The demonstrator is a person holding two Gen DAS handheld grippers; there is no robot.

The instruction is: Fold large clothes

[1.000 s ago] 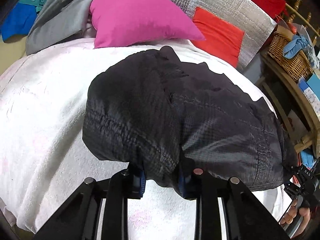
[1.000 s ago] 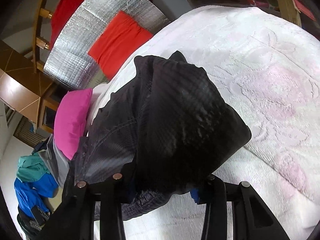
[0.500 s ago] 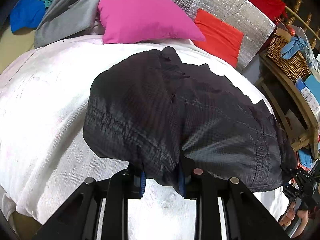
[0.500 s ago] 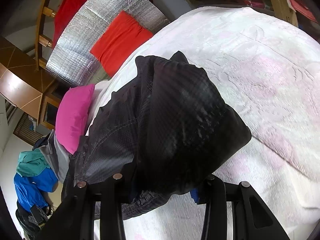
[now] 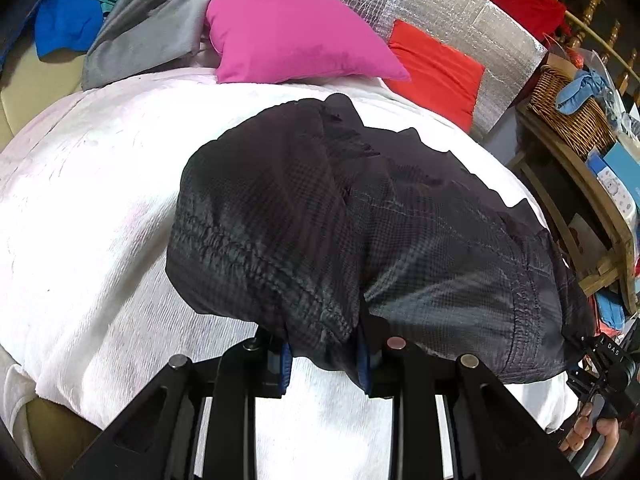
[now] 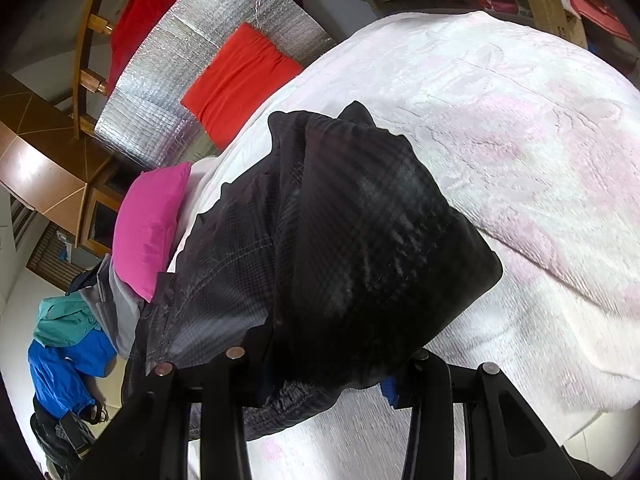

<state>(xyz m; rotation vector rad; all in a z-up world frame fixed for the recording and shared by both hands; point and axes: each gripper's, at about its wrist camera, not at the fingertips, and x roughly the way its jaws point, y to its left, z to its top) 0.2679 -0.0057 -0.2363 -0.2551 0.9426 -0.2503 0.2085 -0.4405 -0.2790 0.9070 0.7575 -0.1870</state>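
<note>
A large black checked jacket (image 5: pixel 360 232) lies bunched on the white bedspread (image 5: pixel 88 216). My left gripper (image 5: pixel 325 354) is shut on its near hem, with fabric draped over the blue fingertips (image 5: pixel 285 360). My right gripper (image 6: pixel 328 380) holds the other end of the jacket (image 6: pixel 352 264); fabric hangs over its jaws and hides the left pad, and a blue pad (image 6: pixel 387 386) shows at the right. The right gripper also shows at the left wrist view's lower right edge (image 5: pixel 608 364), at the jacket's corner.
A pink pillow (image 5: pixel 296 36), a red cushion (image 5: pixel 436 72) and a silver foil panel (image 5: pixel 452 12) are at the bed's far end. Grey, teal and blue clothes (image 5: pixel 132 20) are piled at far left. A wicker basket (image 5: pixel 568 104) and wooden shelves stand at the right.
Both grippers have pulled back a little with the jacket held; the bed's near edge shows more. The grips have not changed.
</note>
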